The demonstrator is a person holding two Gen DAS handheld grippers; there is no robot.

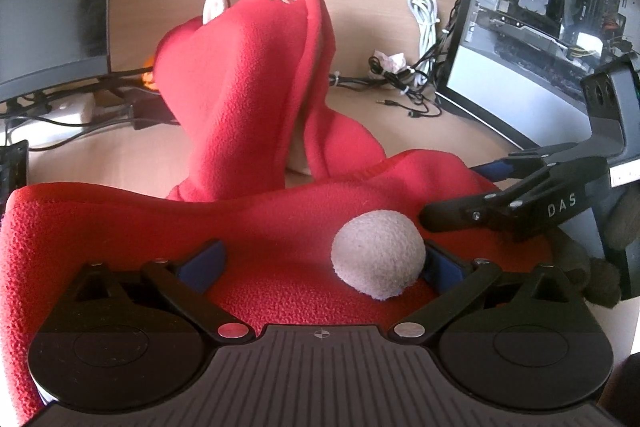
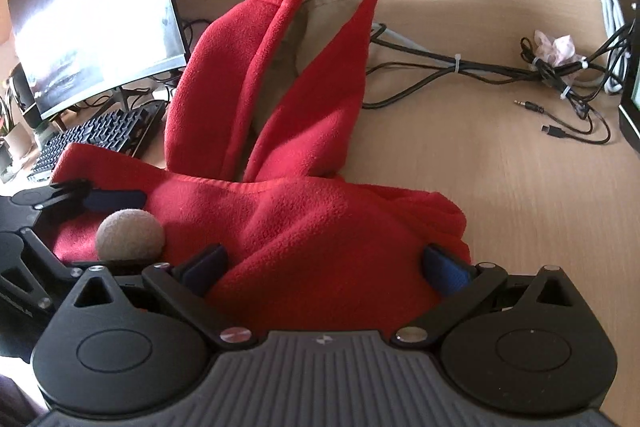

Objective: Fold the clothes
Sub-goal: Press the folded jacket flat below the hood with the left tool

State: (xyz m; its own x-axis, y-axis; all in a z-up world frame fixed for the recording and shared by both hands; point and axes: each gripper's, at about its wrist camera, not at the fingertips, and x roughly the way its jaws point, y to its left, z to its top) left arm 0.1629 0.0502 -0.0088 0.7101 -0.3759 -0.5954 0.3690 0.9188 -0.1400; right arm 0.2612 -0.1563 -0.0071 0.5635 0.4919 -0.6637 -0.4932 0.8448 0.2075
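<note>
A red fleece hooded garment point(image 1: 248, 75) lies on the wooden desk point(image 2: 500, 219), its hood point(image 2: 280, 67) standing up and showing a beige lining. A beige pompom point(image 1: 378, 253) rests on the near fold. My left gripper point(image 1: 322, 265) is open wide. Red fabric lies between its blue pads point(image 1: 202, 259), and the pompom touches the right one. My right gripper point(image 2: 325, 269) is also open wide, with the bunched hem point(image 2: 312, 247) between its pads point(image 2: 446, 271). In the left wrist view the right gripper point(image 1: 456, 193) sits just right of the pompom. The left gripper's fingers point(image 2: 68, 193) show at the left of the right wrist view.
A dark monitor point(image 2: 96, 7) and a keyboard point(image 2: 96, 131) stand to the left. A glass-sided computer case point(image 1: 540, 7) stands at the right. Black cables point(image 2: 460, 67), a coiled white cable point(image 1: 424, 11) and a loose audio plug point(image 2: 528, 105) lie behind the garment.
</note>
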